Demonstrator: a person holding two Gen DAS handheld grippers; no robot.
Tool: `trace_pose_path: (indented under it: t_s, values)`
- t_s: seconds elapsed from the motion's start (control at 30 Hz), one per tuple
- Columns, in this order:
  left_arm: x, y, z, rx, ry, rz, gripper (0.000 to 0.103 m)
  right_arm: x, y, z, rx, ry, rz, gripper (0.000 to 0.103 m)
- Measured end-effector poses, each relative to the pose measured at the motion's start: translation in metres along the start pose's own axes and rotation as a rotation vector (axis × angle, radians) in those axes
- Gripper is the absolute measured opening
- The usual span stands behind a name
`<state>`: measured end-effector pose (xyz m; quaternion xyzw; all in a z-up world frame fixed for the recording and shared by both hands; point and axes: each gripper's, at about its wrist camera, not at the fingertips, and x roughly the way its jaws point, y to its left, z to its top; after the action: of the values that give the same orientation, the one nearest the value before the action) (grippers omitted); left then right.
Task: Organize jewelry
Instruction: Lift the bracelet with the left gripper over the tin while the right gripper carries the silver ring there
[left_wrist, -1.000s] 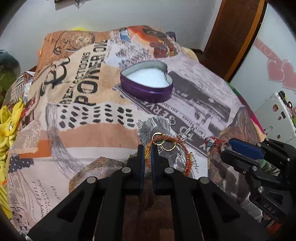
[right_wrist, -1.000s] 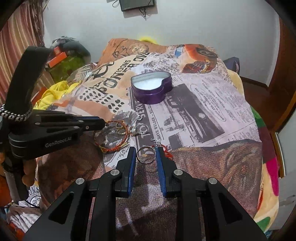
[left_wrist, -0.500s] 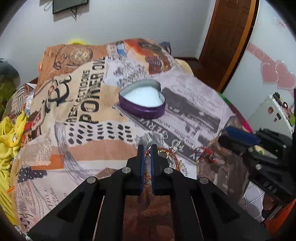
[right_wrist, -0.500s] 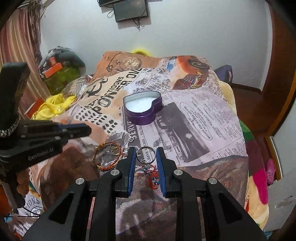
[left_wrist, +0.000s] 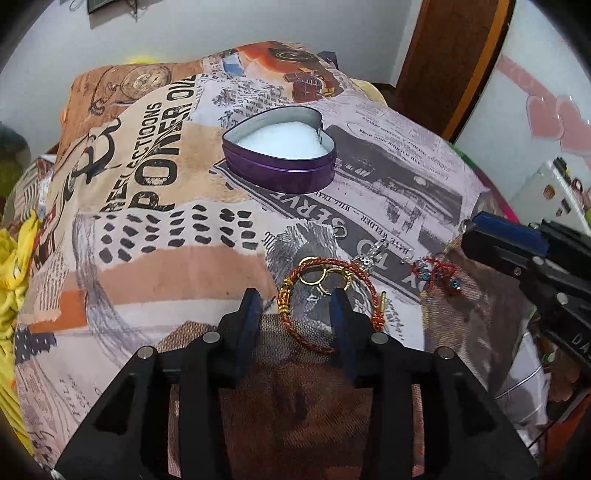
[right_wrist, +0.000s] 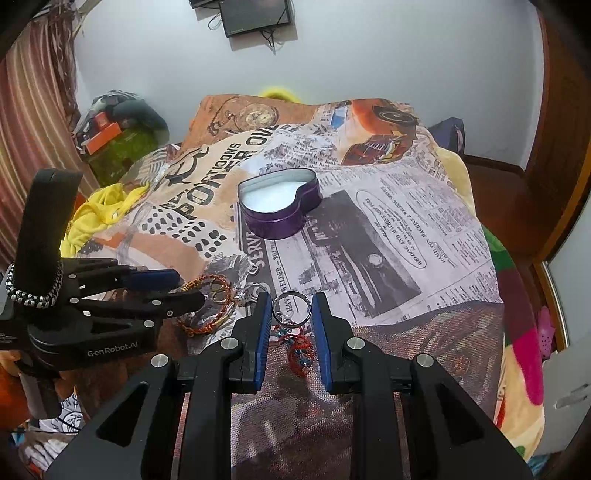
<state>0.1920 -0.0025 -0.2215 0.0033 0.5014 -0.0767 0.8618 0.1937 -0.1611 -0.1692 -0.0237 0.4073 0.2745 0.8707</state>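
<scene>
- Left gripper (left_wrist: 295, 306): jaws apart, straddling one side of the red-and-gold braided cord bracelet (left_wrist: 325, 295) lying on the newspaper-print bed blanket (left_wrist: 147, 266).
- Purple heart-shaped tin (right_wrist: 279, 203), white-lined, lidless: beyond, on the blanket.
- Right gripper (right_wrist: 291, 314): jaws clamped on the silver metal ring (right_wrist: 291, 307), held above the red beaded bracelet (right_wrist: 300, 350).

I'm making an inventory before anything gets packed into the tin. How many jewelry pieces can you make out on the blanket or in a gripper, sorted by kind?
Braided orange-red bracelet: 1
Gold hoop earrings: 2
Large silver ring, between the right gripper's fingers: 1
Red thread charm piece with blue beads: 1
Small silver pieces: 2
Total: 7
The heart-shaped purple tin shows only white padding.
</scene>
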Motion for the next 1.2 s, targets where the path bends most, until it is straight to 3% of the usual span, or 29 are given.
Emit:
trace_pose_path:
  t_s: [0.03,0.17,0.23,0.57,1.2]
  values:
    - [0.003,-0.001,0.000,0.012,-0.005,0.011,0.031,0.000,0.000,0.000,0.001,0.002,0.002,0.020]
    - [0.010,-0.001,0.002,0.027,-0.011,0.039,0.010,0.000,-0.002,-0.001,0.003,0.008,0.006,0.020]
    - [0.011,0.002,0.003,0.018,-0.012,0.036,0.005,0.001,-0.002,-0.001,0.003,0.010,0.005,0.020]
    - [-0.002,0.004,0.003,-0.003,-0.043,0.034,0.005,-0.001,-0.005,0.005,0.006,-0.007,-0.009,0.020]
    - [-0.048,0.025,0.054,-0.075,-0.250,0.052,0.005,0.009,0.002,0.048,-0.033,-0.104,-0.017,0.020]
